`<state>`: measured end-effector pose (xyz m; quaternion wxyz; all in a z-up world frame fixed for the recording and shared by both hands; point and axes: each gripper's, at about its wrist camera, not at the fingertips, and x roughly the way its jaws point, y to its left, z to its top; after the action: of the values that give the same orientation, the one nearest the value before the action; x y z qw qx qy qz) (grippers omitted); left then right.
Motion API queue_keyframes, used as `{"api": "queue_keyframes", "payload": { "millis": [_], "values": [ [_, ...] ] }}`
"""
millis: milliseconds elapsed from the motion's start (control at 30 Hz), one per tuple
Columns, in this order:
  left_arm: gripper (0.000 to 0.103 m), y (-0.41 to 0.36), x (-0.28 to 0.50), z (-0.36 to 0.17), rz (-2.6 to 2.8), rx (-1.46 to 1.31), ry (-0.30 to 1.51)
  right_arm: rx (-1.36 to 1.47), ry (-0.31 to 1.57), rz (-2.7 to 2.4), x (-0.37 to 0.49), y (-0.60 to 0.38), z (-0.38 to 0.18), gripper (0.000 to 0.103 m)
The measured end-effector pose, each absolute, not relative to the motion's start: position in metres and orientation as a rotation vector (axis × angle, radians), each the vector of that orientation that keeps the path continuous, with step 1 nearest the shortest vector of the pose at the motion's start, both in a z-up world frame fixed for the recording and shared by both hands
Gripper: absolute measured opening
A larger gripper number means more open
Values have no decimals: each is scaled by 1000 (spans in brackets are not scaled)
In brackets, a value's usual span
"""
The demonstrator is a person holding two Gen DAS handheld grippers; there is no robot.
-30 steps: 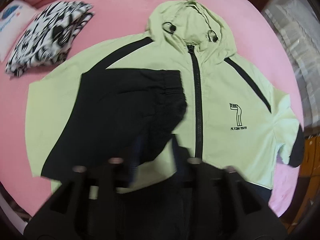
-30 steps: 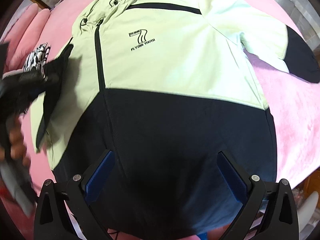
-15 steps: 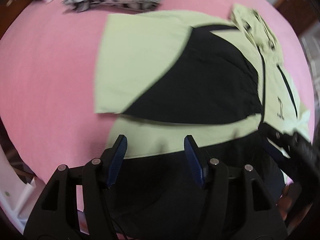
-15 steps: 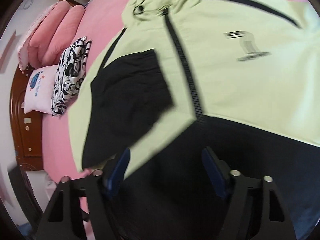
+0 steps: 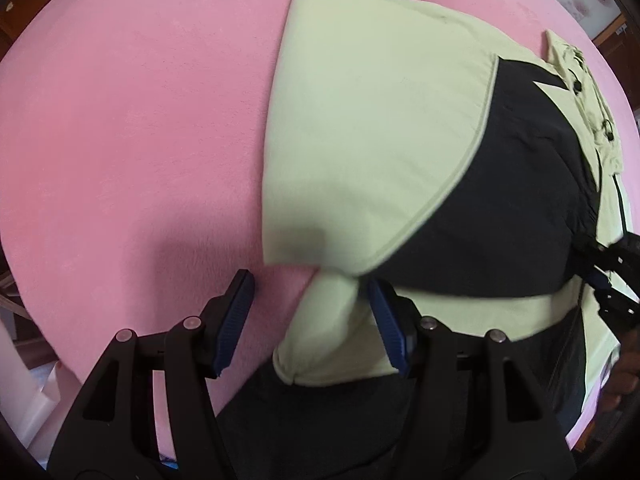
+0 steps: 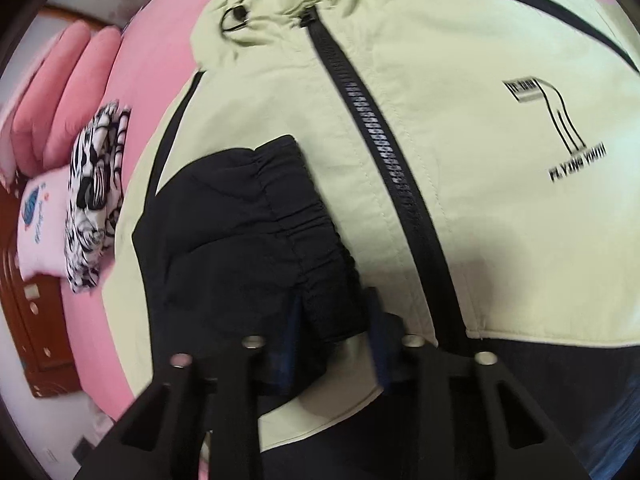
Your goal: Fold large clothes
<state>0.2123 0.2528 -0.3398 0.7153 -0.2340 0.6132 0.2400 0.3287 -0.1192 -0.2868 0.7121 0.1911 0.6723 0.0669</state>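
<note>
Between right claw [image 6: 332,332] pads: black cuff [image 6: 320,264] of folded-in sleeve, jaws just closing, seemingly pinching it. Left claw [image 5: 312,320] released, straddling jacket [image 5: 360,140] side corner on pink bed [image 5: 132,120]. Risks: thin cuff slipping free; left claw grabbing one layer only, fold skewing.

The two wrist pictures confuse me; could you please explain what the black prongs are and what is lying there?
Each picture comes from a camera on a hand-held two-finger gripper, looking along its fingers; a person holds one in each hand. A green-and-black jacket lies on a pink bed, with a patterned cloth beside it. The left gripper, whose jaws have just been opening, straddles the jacket's edge without clamping it. The right gripper, whose jaws have just been closing, pinches the black cuff of the folded-in sleeve.
</note>
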Motion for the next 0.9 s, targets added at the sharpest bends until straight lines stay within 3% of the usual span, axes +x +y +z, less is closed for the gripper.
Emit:
{"api": "queue_keyframes", "payload": {
  "millis": [67, 500, 700, 900],
  "values": [
    [56, 259, 211, -342, 551, -520, 1338, 448, 1471, 178, 334, -118, -279, 11],
    [56, 285, 216, -348, 524, -415, 1301, 413, 1173, 181, 372, -167, -172, 10],
    [55, 309, 201, -344, 523, -425, 1291, 380, 1130, 39, 356, -241, -155, 10],
    [50, 319, 194, -346, 509, -419, 1296, 485, 1180, -81, 326, -295, -177, 10]
  ]
}}
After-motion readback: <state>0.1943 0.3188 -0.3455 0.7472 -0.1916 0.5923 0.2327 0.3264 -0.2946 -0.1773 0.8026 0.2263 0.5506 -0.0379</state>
